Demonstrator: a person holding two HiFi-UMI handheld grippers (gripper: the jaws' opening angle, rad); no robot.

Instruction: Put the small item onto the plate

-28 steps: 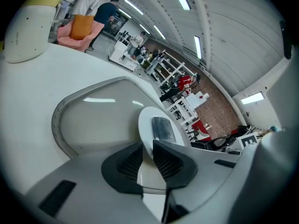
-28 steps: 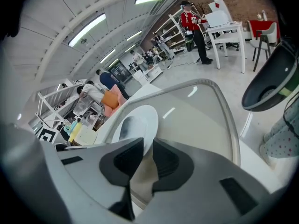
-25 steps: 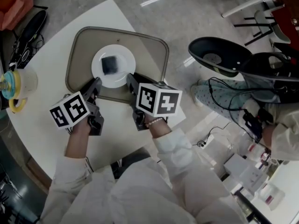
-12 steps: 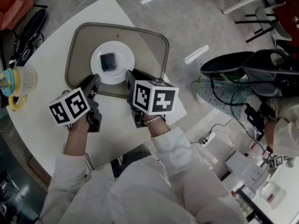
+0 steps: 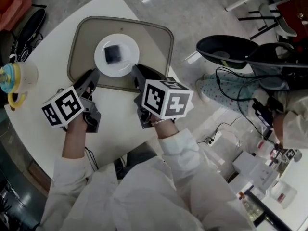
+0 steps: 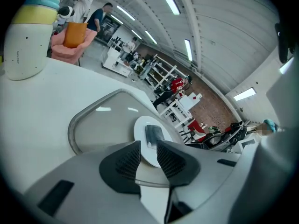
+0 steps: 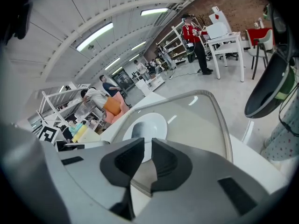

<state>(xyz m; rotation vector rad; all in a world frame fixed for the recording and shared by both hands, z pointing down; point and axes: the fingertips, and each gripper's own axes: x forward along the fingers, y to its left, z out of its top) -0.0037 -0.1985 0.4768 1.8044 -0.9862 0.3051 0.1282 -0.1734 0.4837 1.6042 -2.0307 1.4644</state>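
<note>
The small dark item (image 5: 114,55) lies on the white plate (image 5: 129,64), just ahead of both empty claws: the left gripper (image 5: 91,76) jaws have just been opening, the right gripper (image 5: 136,71) jaws closing, a narrow gap left.

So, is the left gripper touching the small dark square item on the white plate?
Apart. Left gripper view: the left gripper, jaws just opened, holds nothing; the small dark square item lies on the white plate beyond it.
</note>
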